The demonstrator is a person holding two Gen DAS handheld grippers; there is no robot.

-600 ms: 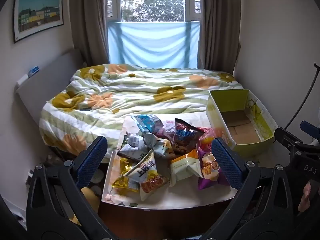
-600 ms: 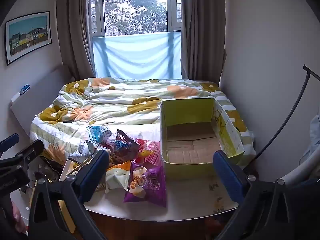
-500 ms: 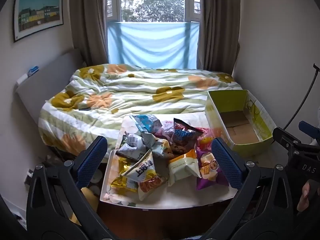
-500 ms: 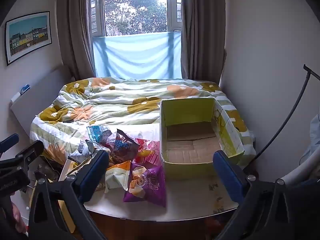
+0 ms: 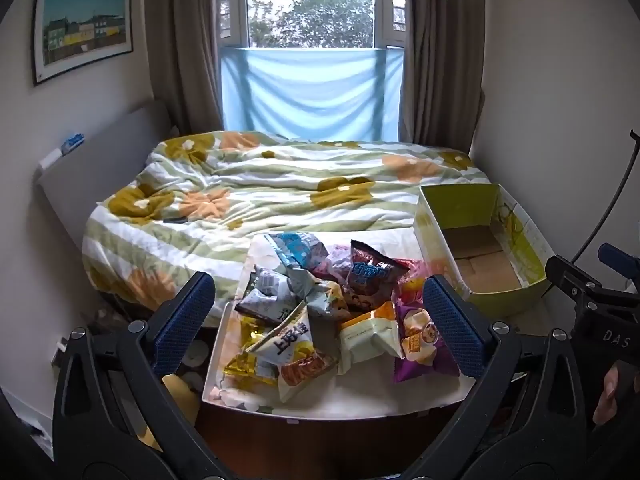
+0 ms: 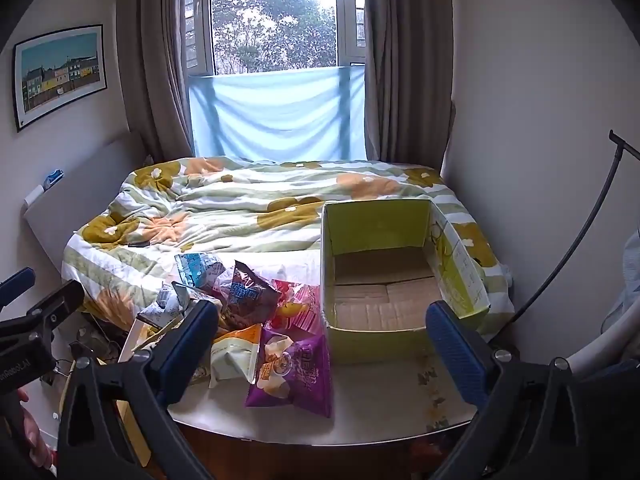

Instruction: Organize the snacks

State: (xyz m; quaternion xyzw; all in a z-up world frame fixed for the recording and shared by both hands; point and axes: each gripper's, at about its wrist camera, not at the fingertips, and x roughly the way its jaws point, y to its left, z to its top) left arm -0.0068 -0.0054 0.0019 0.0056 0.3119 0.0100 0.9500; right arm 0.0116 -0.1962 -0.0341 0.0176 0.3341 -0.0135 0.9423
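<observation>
A heap of snack bags (image 5: 320,304) lies on the left part of a white table (image 5: 360,394); it also shows in the right wrist view (image 6: 248,312). A purple bag (image 6: 292,372) lies nearest the front, with a dark maroon bag (image 6: 248,294) behind it. An empty green cardboard box (image 6: 384,276) stands open to the right of the heap, also in the left wrist view (image 5: 480,252). My left gripper (image 5: 318,320) is open and empty, held before the heap. My right gripper (image 6: 320,340) is open and empty, held before the box and purple bag.
A bed with a flowered green quilt (image 5: 280,188) lies behind the table. Walls close in on the left and right. A black cable (image 6: 572,232) runs along the right wall. The table's front edge (image 6: 320,438) is close to both grippers.
Both views have barely shifted; the left gripper drifted slightly. Both grippers stay open and empty, and the snacks and box have not moved.
</observation>
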